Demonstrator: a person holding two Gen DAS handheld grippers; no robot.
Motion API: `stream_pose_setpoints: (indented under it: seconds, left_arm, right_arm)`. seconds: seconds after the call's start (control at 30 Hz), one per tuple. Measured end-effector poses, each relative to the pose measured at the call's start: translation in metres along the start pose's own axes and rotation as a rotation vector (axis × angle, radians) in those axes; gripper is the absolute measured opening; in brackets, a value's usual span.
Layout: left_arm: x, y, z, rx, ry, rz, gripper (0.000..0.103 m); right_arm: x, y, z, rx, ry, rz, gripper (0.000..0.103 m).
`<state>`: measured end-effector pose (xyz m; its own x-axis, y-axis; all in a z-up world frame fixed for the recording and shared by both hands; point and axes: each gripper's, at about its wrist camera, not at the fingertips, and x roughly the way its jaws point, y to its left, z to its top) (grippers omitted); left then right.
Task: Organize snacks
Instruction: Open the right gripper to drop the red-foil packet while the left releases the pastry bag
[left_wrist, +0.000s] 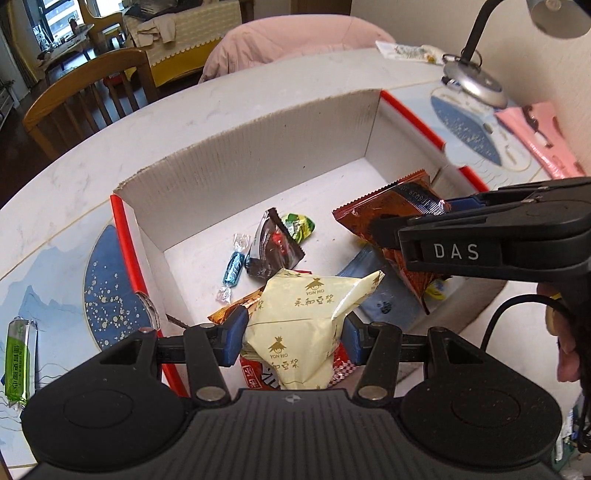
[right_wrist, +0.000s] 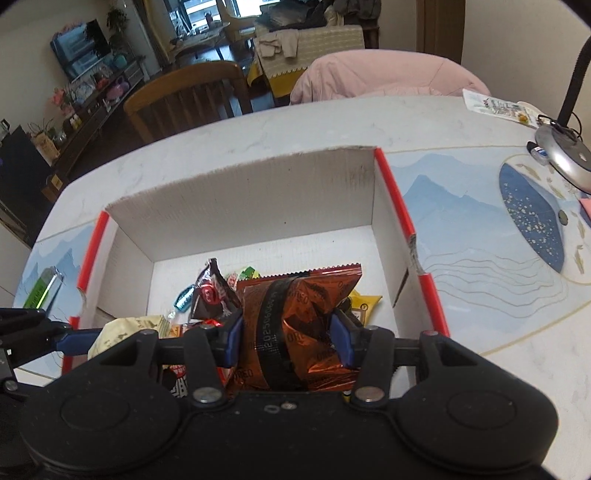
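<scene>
Nearest my left camera, the left hand-held gripper (left_wrist: 293, 338) is closed on a cream soy-milk powder packet (left_wrist: 306, 321), its blue pads (left_wrist: 236, 338) pinching the packet's sides so the film buckles between them. On the other side, the right hand-held gripper (right_wrist: 286, 341) is clamped the same way on a copper-brown Oreo packet (right_wrist: 295, 325), which is creased at the waist. Both packets hang over the white cardboard box (left_wrist: 258, 147) with red edges that sits on the tabletop (left_wrist: 74, 177).

On the box floor I see a dark chocolate wrapper (left_wrist: 271, 247), a green candy (left_wrist: 297, 225), a blue twist-wrapped candy (left_wrist: 232, 269) and a blue pouch (left_wrist: 384, 295); more packets lie under my left packet, though I can't tell from here how they are stacked. A green stick pack (left_wrist: 20, 358) waits outside the box on the tabletop.

I judge the step in hand to be setting both packets down inside. To do it well I'd keep the two grippers apart, since the right one crosses close in front of my left view. I'd lower the Oreo packet toward the bare back corner, lay the soy-milk packet flat on clear floor rather than on the pile, and open each pair of jaws only once its packet rests, so nothing tips onto the small candies.
</scene>
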<state>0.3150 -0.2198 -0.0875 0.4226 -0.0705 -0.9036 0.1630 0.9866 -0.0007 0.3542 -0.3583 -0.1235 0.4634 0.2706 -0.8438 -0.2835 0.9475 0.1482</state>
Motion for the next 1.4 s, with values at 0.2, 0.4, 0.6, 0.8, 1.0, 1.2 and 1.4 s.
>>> stream_pose_setpoints:
  seconds: [0.2,0.4,0.6,0.8,1.0,1.2,1.4]
  left_arm:
    - [0.015,-0.002,-0.002,0.012,0.022,0.017,0.052]
    - [0.026,-0.002,-0.004,0.010,0.048,0.022,0.052]
    - [0.033,0.000,-0.007,0.005,0.062,0.007,0.052]
    - [0.031,0.000,-0.008,0.003,0.062,-0.002,0.052]
    - [0.023,0.001,-0.009,0.002,0.042,-0.010,0.055]
    - [0.007,0.004,-0.011,-0.005,0.007,-0.031,0.057]
    - [-0.016,0.011,-0.017,-0.015,-0.042,-0.056,0.058]
  right_arm:
    - [0.010,-0.003,-0.002,-0.008,0.027,0.002,0.048]
    - [0.016,-0.005,-0.003,-0.004,0.043,0.004,0.049]
    - [0.017,-0.004,-0.004,-0.001,0.044,-0.001,0.051]
    - [0.014,-0.004,-0.008,0.000,0.037,-0.014,0.066]
    - [0.006,-0.005,-0.010,0.012,0.028,-0.014,0.072]
    - [-0.009,-0.001,-0.009,0.022,0.000,-0.017,0.080]
    - [-0.032,0.007,-0.009,0.019,-0.043,-0.016,0.085]
